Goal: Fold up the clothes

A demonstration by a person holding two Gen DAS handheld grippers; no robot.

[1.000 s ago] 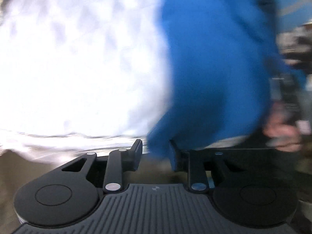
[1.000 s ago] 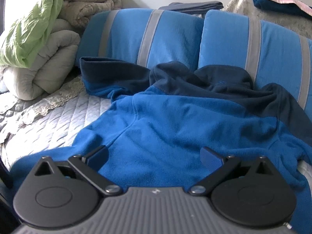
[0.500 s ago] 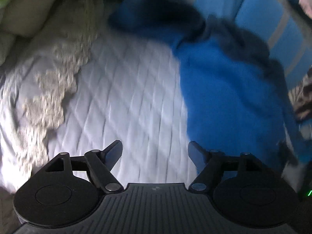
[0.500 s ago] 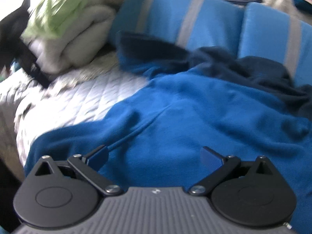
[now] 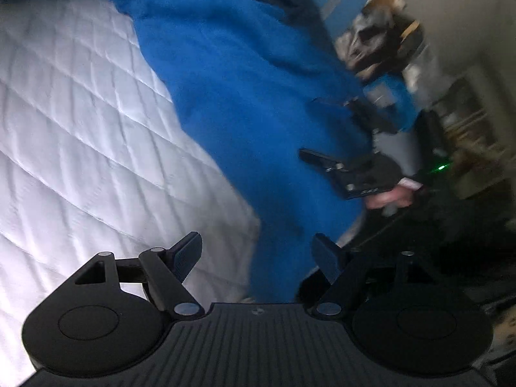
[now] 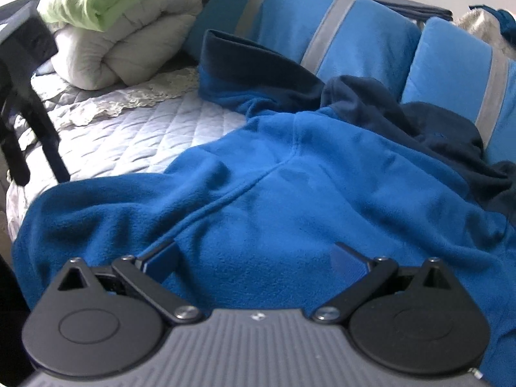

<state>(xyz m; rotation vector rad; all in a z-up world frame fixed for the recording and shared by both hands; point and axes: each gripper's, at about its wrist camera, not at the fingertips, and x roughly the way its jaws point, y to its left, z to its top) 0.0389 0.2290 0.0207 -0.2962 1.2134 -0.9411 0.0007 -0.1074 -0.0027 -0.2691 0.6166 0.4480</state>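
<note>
Two grippers, both empty. Left wrist view: the left gripper (image 5: pixel 256 251) has its fingers apart at lower centre, astride the fleece (image 5: pixel 245 96) edge without pressing it; the quilt (image 5: pixel 80 122) fills the left. Right wrist view: the right gripper (image 6: pixel 254 254) fingers stand apart over the fleece, spread flat, likely for folding; striped pillows (image 6: pixel 322 32) sit at top. No legible writing.

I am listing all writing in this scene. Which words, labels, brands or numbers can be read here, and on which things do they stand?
No text can be read.
Small pale emblem on the left gripper body: too small to read.
The same emblem on the right gripper body: too small to read.
Blue fleece and striped pillows: no writing visible.
</note>
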